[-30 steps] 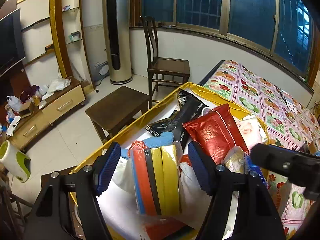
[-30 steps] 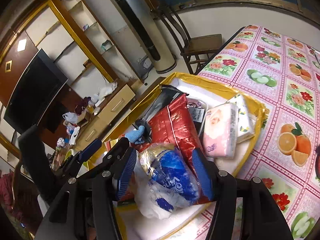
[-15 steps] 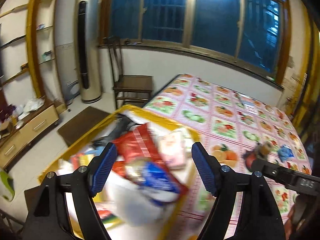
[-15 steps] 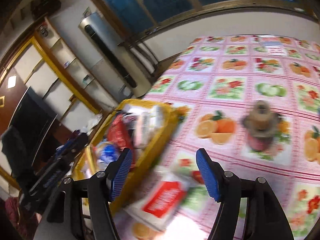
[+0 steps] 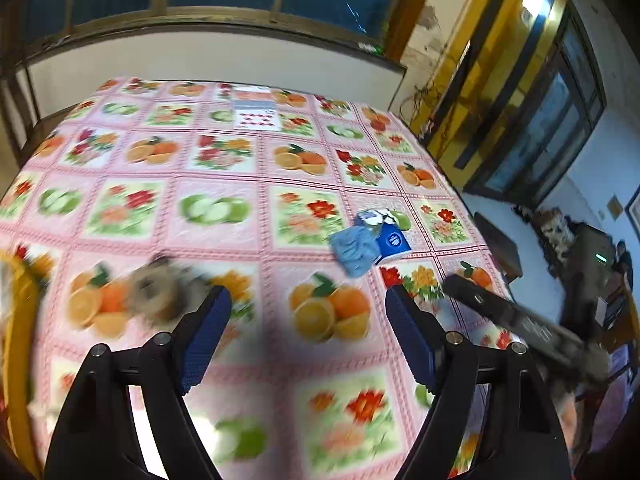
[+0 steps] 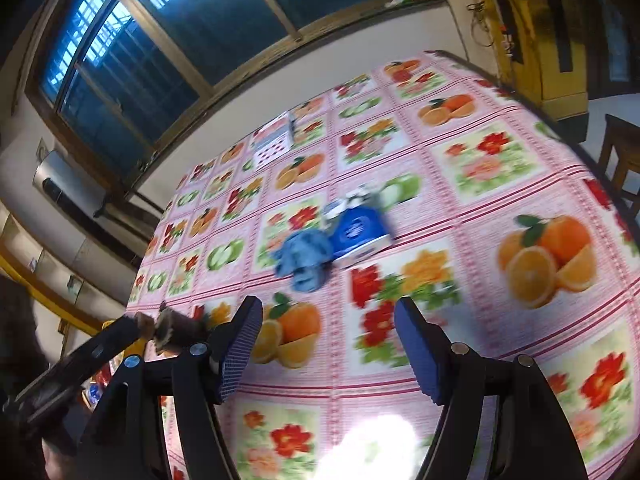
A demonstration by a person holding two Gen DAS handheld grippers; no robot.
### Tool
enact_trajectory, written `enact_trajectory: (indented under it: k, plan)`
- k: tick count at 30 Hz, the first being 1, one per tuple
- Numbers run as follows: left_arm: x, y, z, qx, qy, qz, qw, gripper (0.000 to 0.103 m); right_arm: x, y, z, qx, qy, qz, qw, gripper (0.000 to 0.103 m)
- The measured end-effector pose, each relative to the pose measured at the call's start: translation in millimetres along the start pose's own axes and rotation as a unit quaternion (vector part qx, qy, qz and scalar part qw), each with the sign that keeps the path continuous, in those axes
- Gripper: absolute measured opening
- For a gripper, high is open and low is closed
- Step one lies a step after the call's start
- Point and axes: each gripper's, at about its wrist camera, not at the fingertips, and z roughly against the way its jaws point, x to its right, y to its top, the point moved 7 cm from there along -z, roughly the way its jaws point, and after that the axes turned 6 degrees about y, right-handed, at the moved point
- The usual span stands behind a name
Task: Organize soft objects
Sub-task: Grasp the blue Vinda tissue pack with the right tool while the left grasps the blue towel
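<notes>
Left tongs (image 5: 306,334) wide apart, empty, right tongs (image 6: 328,346) wide apart, empty, both above fruit-print worktop (image 5: 224,168), blue cloth (image 6: 306,254) touching blue packet (image 6: 360,230) mid-worktop, ahead of both tongs, blurred brown object (image 5: 158,296) near left tongs

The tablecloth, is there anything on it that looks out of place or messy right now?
Yes. A crumpled light blue cloth lies loose on the tablecloth, touching a blue packet, both away from the yellow bin at the left edge. A brown, blurred object also sits out near the left gripper.
</notes>
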Motion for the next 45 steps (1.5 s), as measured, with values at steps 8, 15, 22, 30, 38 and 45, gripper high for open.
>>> enact_trajectory:
  k: [8, 15, 22, 30, 38, 45]
  plan:
    - [40, 21, -115, -0.07, 0.053, 0.001, 0.9961, 0.079, 34, 22, 2, -0.006, 0.011, -0.006, 1.0, 0.072]
    - [46, 22, -150, -0.1, 0.012, 0.037, 0.9942, 0.079, 24, 52, -22, -0.014, 0.009, 0.023, 1.0, 0.072]
    - [52, 20, -153, -0.097, 0.042, -0.005, 0.9944, 0.079, 21, 65, -50, -0.025, 0.005, 0.031, 0.999, 0.073]
    - [25, 15, -142, -0.099, 0.073, -0.026, 0.992, 0.041, 10, 67, -95, -0.057, -0.039, 0.079, 0.994, 0.072]
    - [14, 2, -130, -0.094, 0.072, -0.028, 0.9925, 0.04, 10, 49, -147, -0.099, -0.15, 0.181, 0.967, 0.065]
    - [12, -13, -110, -0.096, 0.054, -0.022, 0.9937, 0.04, 28, 37, -112, -0.087, -0.087, 0.11, 0.986, 0.053]
